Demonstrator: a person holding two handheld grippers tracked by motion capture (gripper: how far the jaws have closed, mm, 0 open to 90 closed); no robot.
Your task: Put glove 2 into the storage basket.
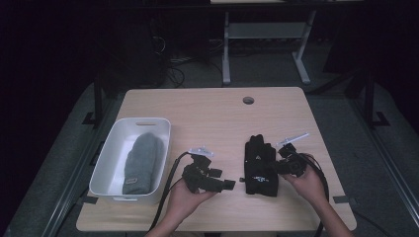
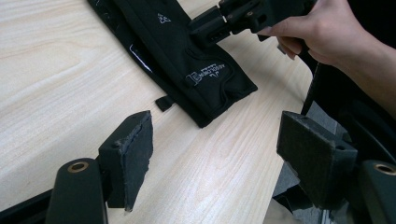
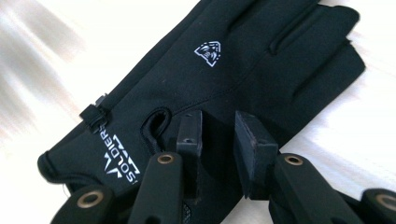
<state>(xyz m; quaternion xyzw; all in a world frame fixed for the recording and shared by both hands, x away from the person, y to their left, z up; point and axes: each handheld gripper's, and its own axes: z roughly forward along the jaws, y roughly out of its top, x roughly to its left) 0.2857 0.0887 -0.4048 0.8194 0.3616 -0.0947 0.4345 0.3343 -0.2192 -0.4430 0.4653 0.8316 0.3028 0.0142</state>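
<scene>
I'm bringing the right gripper (image 1: 280, 163) onto the black glove (image 1: 259, 160) lying flat mid-desk (image 1: 217, 113), jaws narrow over its edge to pinch fabric; left gripper (image 2: 215, 154) is waiting beside it, jaws wide, gripping nothing

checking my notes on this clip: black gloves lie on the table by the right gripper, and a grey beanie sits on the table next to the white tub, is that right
Not quite. The grey beanie lies inside the white tub, not beside it on the table, as the high view shows. The rest holds: the black gloves lie on the table by the right gripper.
</scene>
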